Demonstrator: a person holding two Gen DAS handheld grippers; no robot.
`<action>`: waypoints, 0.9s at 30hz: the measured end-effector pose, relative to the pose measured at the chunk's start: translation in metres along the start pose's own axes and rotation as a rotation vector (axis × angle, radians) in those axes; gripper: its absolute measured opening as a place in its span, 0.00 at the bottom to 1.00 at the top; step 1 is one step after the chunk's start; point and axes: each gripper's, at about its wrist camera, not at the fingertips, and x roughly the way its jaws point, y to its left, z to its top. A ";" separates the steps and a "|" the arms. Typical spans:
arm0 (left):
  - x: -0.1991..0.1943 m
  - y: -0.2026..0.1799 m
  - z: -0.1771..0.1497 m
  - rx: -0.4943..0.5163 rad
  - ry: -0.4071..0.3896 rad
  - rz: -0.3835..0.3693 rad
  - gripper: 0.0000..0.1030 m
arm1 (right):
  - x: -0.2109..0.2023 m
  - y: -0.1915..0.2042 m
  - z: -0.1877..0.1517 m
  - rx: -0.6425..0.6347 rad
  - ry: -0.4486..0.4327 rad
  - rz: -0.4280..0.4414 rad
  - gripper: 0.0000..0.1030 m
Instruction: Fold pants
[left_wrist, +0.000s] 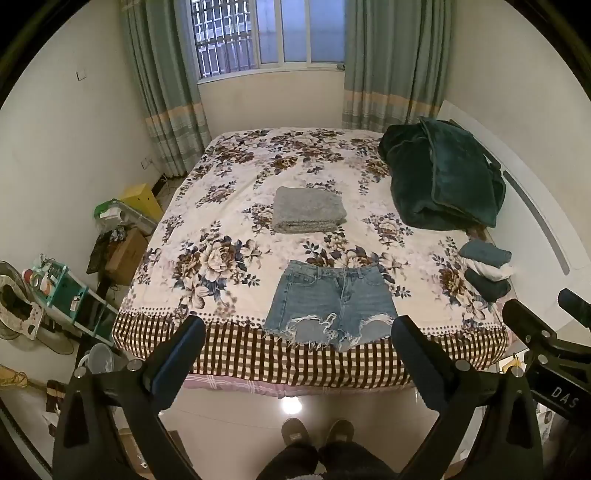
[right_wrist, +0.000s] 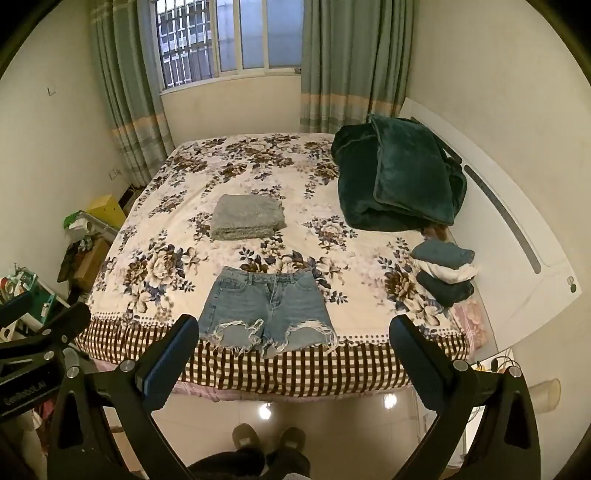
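Bed (left_wrist: 229, 206) with floral cover, filling the centre of both views; its checked border runs across the lower middle of the frame, and the white headboard (left_wrist: 532, 206) curves down the right side. Window (left_wrist: 258, 33) with green curtains (left_wrist: 166, 92) at top centre. Dark green blanket (left_wrist: 443, 177), bundled, in the upper right of the left wrist view, lying on the bed against the headboard. Denim shorts (left_wrist: 328, 299), the garment to be folded, spread flat and unfolded in the lower centre of the frame, waistband toward the window, frayed hems overhanging the checked border at the near edge of the bed. Grey folded cloth (left_wrist: 308, 214) in mid-frame, above the shorts and apart from them. Small stack of folded garments (left_wrist: 485, 267), dark, white, dark, at the right edge of the bed below the blanket. Left gripper (left_wrist: 295, 345) at the bottom of its own view, jaws spread wide with nothing between them, short of the bed edge and framing the shorts' hems. Right gripper (right_wrist: 291, 343) likewise at the bottom of the right wrist view, jaws wide apart and empty, clear of the fabric. Operator's slippered feet (left_wrist: 317, 435) at bottom centre on the glossy floor. Shelving and boxes (left_wrist: 122, 236) cluttered along the left edge.
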 end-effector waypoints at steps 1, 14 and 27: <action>0.000 0.000 0.001 0.000 0.002 0.000 1.00 | 0.000 0.000 0.000 0.001 0.001 0.000 1.00; 0.001 -0.006 0.003 -0.005 -0.001 -0.001 1.00 | -0.001 0.000 0.003 0.000 -0.003 -0.001 1.00; 0.001 -0.005 0.004 -0.003 -0.001 -0.002 1.00 | -0.003 -0.001 0.005 0.001 -0.005 0.001 1.00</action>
